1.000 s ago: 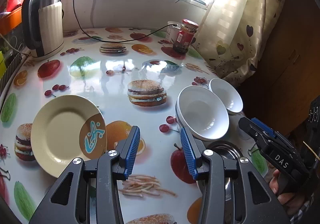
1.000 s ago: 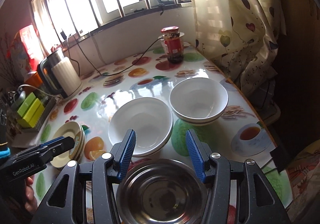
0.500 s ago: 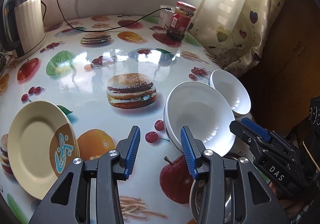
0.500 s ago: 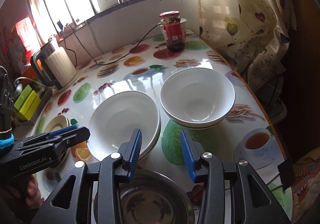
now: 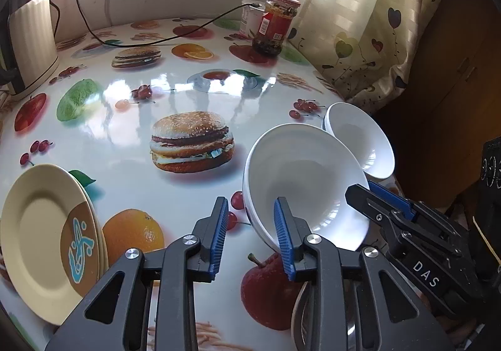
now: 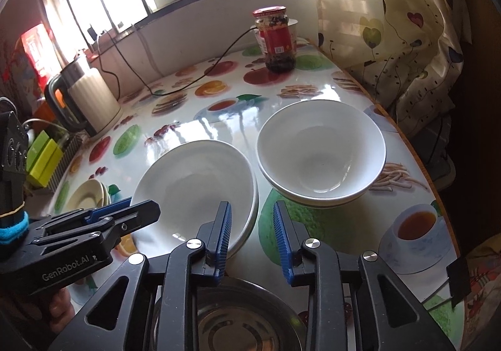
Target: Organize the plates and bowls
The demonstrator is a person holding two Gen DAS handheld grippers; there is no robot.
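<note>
A stack of white bowls (image 5: 300,181) (image 6: 194,181) sits near the table's front edge. My left gripper (image 5: 250,236) straddles its near left rim, one blue pad inside the bowl and one outside. Its jaws are closing, with a gap still showing at the outer pad. My right gripper (image 6: 252,236) straddles the near right rim the same way, also closing and not pressing. A second white bowl stack (image 6: 319,156) (image 5: 360,144) stands just beyond. Cream plates (image 5: 47,235) (image 6: 87,197) lie to the left. A steel bowl (image 6: 238,319) sits under my right gripper.
A glass jar (image 6: 277,40) and a kettle (image 6: 90,100) with its black cable stand at the back of the printed tabletop (image 5: 175,91). A curtain (image 6: 407,37) hangs along the table's right edge. A rack with green items (image 6: 47,156) is far left.
Both grippers came forward and down onto the near bowl stack. Their jaws narrowed, and the rim now lies between each pair of pads.
</note>
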